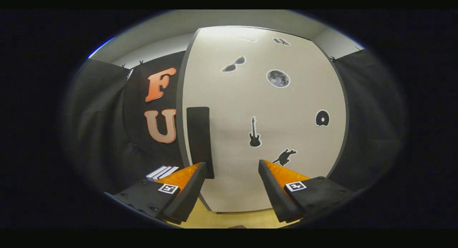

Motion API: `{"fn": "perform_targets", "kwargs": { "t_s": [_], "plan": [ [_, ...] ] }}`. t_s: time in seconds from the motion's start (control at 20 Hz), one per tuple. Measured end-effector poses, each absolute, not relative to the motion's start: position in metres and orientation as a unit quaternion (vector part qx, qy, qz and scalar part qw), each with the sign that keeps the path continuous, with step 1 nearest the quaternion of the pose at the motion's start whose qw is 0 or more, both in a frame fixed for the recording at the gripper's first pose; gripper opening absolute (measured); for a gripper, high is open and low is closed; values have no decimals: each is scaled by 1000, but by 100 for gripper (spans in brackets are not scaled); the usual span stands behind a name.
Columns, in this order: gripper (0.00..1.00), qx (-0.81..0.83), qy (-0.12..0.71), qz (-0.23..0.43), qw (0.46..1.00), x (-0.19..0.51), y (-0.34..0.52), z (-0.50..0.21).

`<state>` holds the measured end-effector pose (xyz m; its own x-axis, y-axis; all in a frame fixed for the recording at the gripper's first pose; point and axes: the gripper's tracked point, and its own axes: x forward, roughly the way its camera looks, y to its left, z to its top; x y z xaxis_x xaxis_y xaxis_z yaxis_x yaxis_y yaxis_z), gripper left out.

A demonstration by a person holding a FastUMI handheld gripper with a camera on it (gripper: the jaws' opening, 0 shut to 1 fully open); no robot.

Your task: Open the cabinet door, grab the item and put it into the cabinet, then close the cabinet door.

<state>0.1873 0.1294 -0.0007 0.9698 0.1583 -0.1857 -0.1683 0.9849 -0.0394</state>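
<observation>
You are facing a pale cabinet door [286, 140] that stands shut, its edges lined up with the frame, and it rises from a yellowish tabletop [222, 219] that shows as a narrow strip below and between the fingers. Black cloth [96, 126] hangs on both sides as the booth's wall, and above it a light grey wall and ceiling [186, 29] close the room. On the door you can count six dark stickers: a pair of sunglasses [233, 64], a round moon [278, 78], a guitar [254, 133], a disc-like shape [322, 118], a leaping animal [284, 156] and one small shape near the top [281, 41] too blurred to name. There is one handle [199, 140] — a tall dark bar near the door's left edge, just ahead of the left finger and seeming to meet its tip. Your gripper [232, 167] is released: the two fingers stand wide apart with nothing between them but bare door. Beside the left finger, against the cloth, lies one small stack of what look like books [161, 172] — three pale spines can be made out, though whether this is the item to store you cannot tell.
</observation>
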Motion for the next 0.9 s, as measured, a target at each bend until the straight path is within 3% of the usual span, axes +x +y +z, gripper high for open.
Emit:
{"fn": "perform_targets", "kwargs": {
  "t_s": [0.4, 0.9],
  "plan": [
    [93, -29, 69, 118, 990, 101, 108, 15],
    [93, -41, 28, 83, 995, 5, 43, 35]
  ]
}}
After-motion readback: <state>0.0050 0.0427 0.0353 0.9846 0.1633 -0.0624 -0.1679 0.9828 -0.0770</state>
